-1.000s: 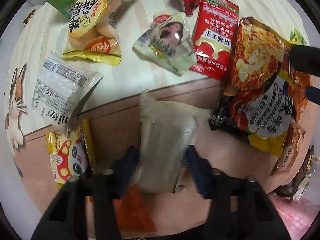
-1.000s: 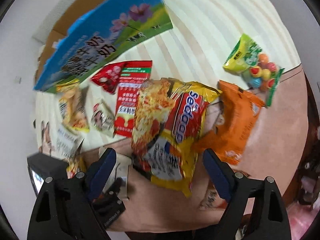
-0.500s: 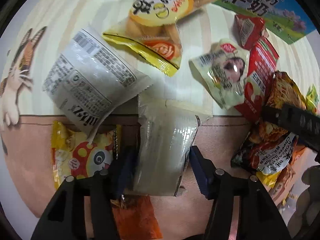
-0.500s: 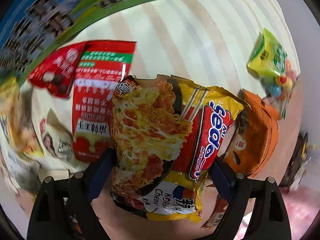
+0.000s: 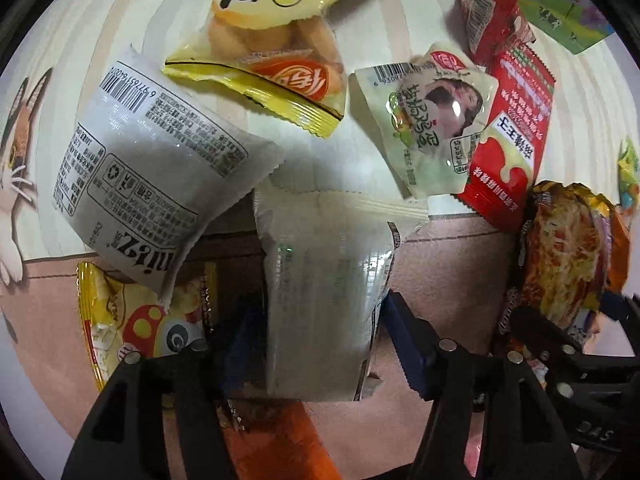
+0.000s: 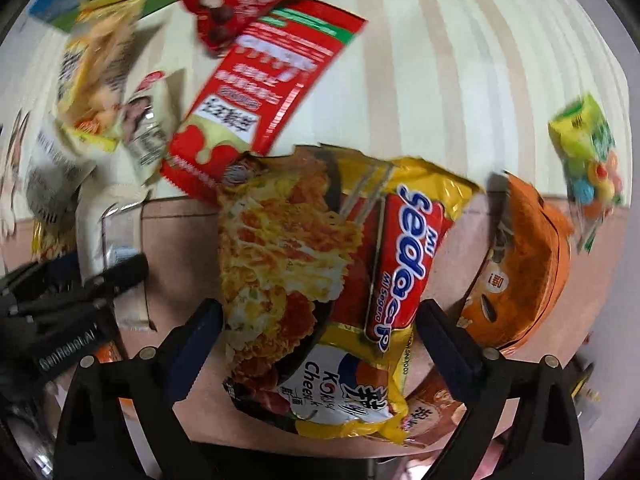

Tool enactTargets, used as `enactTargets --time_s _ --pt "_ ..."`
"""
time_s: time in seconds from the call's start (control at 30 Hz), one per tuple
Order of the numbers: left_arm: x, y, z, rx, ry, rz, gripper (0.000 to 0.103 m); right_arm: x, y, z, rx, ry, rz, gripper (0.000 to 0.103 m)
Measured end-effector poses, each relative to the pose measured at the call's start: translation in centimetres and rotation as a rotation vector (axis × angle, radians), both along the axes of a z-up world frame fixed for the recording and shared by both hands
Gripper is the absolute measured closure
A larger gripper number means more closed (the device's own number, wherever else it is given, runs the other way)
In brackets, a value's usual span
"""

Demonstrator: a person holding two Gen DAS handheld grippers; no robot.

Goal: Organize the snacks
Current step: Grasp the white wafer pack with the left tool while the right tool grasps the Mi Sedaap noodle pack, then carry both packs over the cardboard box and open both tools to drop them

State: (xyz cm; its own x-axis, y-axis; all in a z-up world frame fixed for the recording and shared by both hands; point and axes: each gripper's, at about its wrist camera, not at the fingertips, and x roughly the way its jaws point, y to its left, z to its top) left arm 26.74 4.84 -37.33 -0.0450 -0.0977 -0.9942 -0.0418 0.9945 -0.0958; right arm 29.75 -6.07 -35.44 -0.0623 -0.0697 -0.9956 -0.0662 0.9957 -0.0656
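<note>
My left gripper (image 5: 320, 320) points down over a pale translucent packet (image 5: 324, 288) that lies flat across the mat's edge. Its jaws are opening, and the packet sits between the pads with no visible pinch. My right gripper (image 6: 320, 320) also points down and straddles a yellow and red noodle pack (image 6: 320, 264). Those jaws are opening too, with a small gap beside the right pad. In the left wrist view the noodle pack (image 5: 568, 248) shows at far right with the right gripper's fingers (image 5: 560, 336) beside it.
Around the pale packet lie a white barcode packet (image 5: 152, 168), a yellow pastry bag (image 5: 272, 40), a pale green packet (image 5: 432, 120), a red packet (image 5: 516, 132) and a cartoon packet (image 5: 136, 320). An orange bag (image 6: 524, 264) and a green candy bag (image 6: 588, 152) lie right of the noodles.
Both grippers have sunk closer to the table. The left jaws have widened off the pale packet they pinched. The right gripper has come down around the noodle pack and rolled.
</note>
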Motion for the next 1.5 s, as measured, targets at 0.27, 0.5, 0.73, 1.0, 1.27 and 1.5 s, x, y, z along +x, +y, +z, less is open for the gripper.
enactTargets --time_s 0.27,0.5,0.73,1.0,1.27,1.5 --pt "-1.2 -1.8 2.6 0.034 -0.040 0.080 0.045 -2.3 -2.4 -2.0 0.023 -0.044 -0.079 0.014" --pt "-2.0 -1.3 8.1 -0.021 -0.107 0.145 0.046 -3.3 -5.1 2.9 0.193 -0.110 -0.067 0.014" --pt "1.8 -0.2 16.0 -0.102 -0.209 0.195 0.045 -1.6 -7.8 9.3 0.362 -0.183 -0.037 0.014" --pt "13.0 0.7 22.6 -0.154 -0.310 0.183 0.045 4.5 -9.7 20.5 0.444 -0.290 0.037 0.014" --pt "24.9 1.0 21.8 -0.095 -0.271 0.168 0.045 17.7 -9.6 22.8 0.362 -0.318 0.086 0.014" --pt "31.3 1.4 16.7 -0.124 -0.139 0.203 0.045 25.7 -9.3 20.9 0.290 -0.197 0.115 0.014"
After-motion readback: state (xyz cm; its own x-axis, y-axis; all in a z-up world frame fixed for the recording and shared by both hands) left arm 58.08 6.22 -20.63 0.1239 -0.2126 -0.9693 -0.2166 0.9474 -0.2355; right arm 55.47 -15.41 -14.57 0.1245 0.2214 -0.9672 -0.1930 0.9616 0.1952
